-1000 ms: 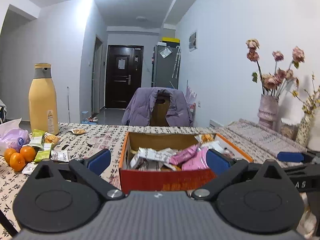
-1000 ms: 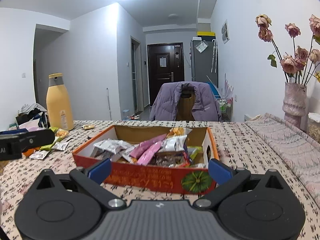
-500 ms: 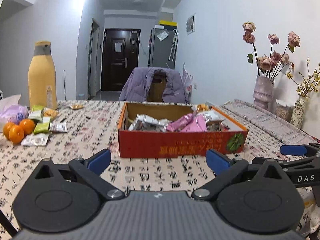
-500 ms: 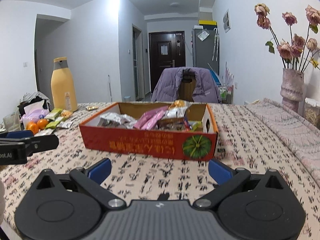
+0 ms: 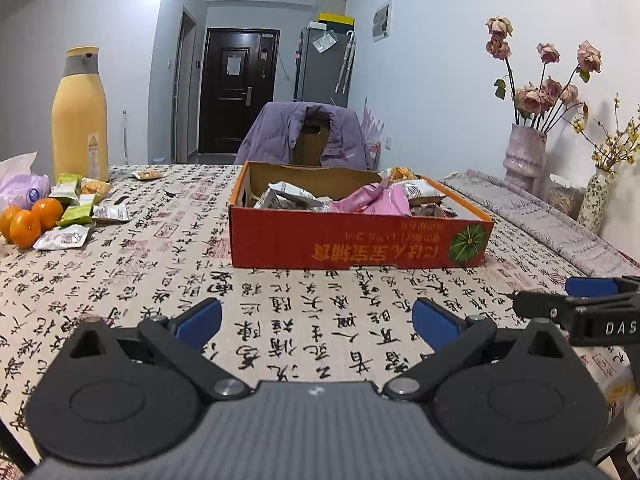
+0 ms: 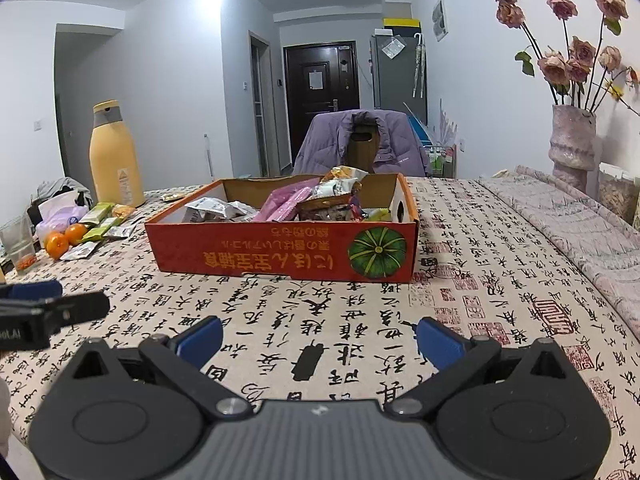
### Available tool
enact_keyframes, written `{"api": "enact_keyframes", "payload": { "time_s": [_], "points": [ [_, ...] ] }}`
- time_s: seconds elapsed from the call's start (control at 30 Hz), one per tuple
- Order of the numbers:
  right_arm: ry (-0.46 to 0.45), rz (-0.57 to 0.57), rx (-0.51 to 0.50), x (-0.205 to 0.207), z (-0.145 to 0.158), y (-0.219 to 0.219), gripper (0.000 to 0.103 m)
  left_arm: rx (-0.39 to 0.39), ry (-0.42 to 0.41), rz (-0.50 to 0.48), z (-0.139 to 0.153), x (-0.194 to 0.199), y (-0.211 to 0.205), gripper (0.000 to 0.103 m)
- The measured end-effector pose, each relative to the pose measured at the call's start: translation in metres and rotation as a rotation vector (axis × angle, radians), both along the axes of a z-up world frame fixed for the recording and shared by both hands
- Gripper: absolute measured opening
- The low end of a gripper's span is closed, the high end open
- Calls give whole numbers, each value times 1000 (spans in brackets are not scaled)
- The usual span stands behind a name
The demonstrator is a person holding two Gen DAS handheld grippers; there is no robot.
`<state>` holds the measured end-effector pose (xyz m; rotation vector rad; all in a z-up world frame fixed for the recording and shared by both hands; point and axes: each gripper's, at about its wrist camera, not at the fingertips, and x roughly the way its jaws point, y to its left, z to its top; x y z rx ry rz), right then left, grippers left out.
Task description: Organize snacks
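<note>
Box (image 5: 360, 240) sits full of snacks (image 5: 372, 200); left gripper (image 5: 316, 320) and right gripper (image 6: 318, 338) hover near, fingers spread, empty.

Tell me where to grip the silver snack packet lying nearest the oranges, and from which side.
Take the silver snack packet by its right-hand sealed edge, coming from the open tablecloth side with the left gripper, fingers low. It lies flat, so only a thin edge offers purchase, and the oranges crowd its left end. Both grippers are open and empty.
</note>
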<state>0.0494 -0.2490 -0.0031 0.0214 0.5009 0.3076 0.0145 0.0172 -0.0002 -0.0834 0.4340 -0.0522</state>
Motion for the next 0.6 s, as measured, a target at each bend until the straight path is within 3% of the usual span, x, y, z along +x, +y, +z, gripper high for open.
{"api": "enact_keyframes", "payload": {
  "time_s": [0.6],
  "points": [
    [8,4,3,0,-3,1,103,6,2,-12,-1,-2,-6,103]
  ]
}}
